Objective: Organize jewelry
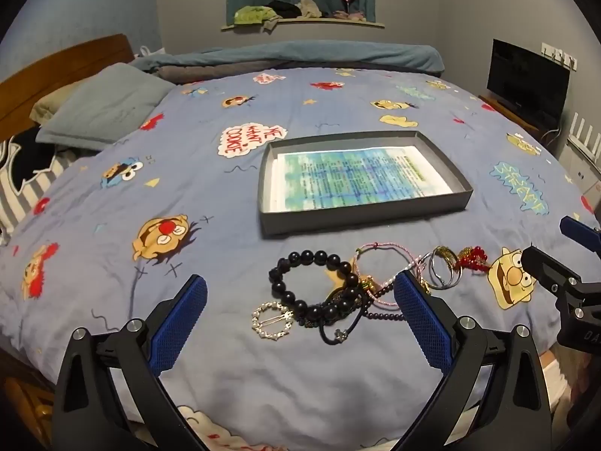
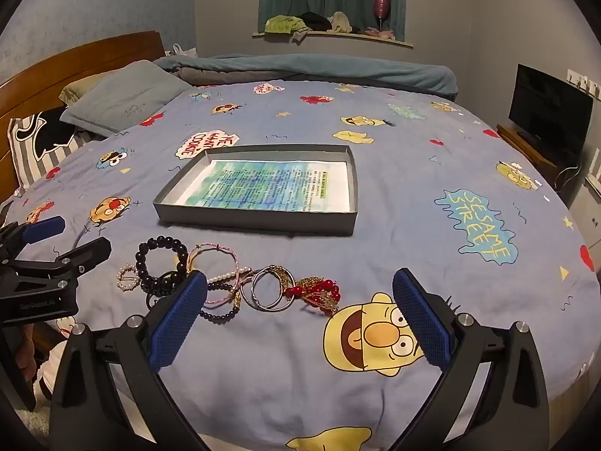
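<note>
A heap of jewelry lies on the bed's near part: a black bead bracelet (image 1: 315, 282) (image 2: 159, 263), a pearl ring clip (image 1: 271, 319) (image 2: 127, 279), pink cord bracelets (image 1: 383, 259) (image 2: 221, 263), silver bangles (image 1: 443, 270) (image 2: 268, 289) and a red bead piece (image 1: 473, 259) (image 2: 319, 293). A shallow grey box (image 1: 360, 214) (image 2: 255, 221) lined with printed paper sits just beyond. My left gripper (image 1: 300, 300) is open and empty, hovering over the black bracelet. My right gripper (image 2: 300, 300) is open and empty, near the red piece.
The bed has a blue cartoon sheet (image 1: 112, 225) (image 2: 432, 173). Pillows (image 1: 109, 105) lie at the far left by a wooden headboard. A folded blanket (image 1: 300, 56) lies along the far edge. A dark screen (image 2: 548, 109) stands at the right.
</note>
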